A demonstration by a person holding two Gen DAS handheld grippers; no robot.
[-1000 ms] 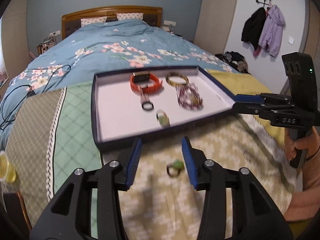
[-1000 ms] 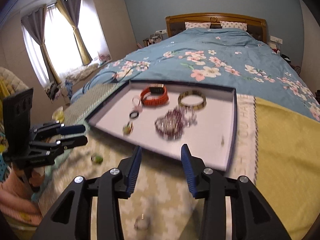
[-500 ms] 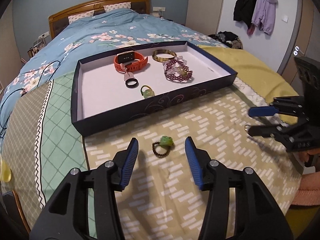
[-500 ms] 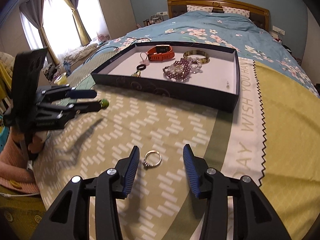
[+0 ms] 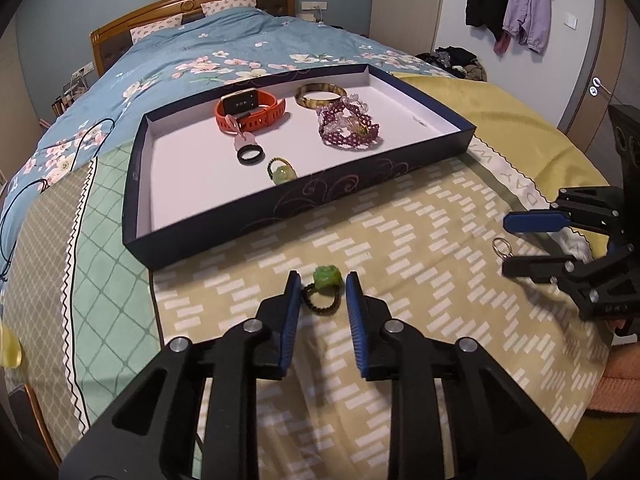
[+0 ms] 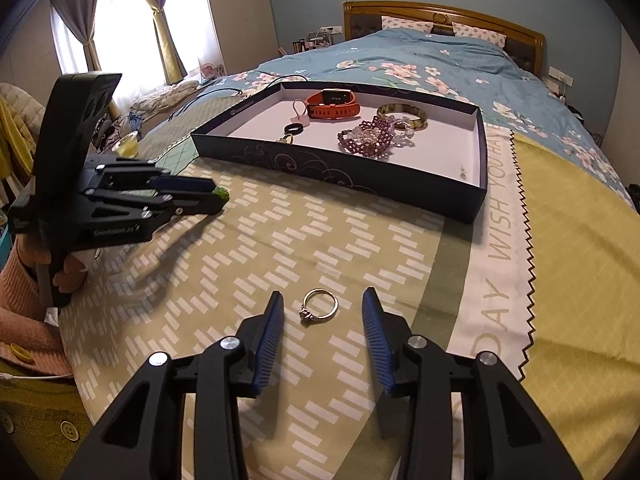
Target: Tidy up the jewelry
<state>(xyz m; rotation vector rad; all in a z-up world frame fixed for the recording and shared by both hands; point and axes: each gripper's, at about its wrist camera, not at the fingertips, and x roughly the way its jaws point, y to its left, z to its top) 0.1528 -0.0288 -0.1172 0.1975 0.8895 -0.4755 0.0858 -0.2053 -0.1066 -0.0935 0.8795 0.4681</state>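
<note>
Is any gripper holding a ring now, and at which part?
Nothing is held. The left gripper brackets the green-stone ring, the right gripper the silver ring; both rings lie untouched on the cloth.

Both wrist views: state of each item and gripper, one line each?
left gripper: open, fingers straddling the green bead ring
right gripper: open, fingers either side of the silver ring
green bead ring: flat on the blanket, outside tray
silver ring: flat on the blanket, outside tray
tray: lidless, holds jewelry
orange watch: in tray, strap closed in a loop
purple bead bracelet: in tray
</note>
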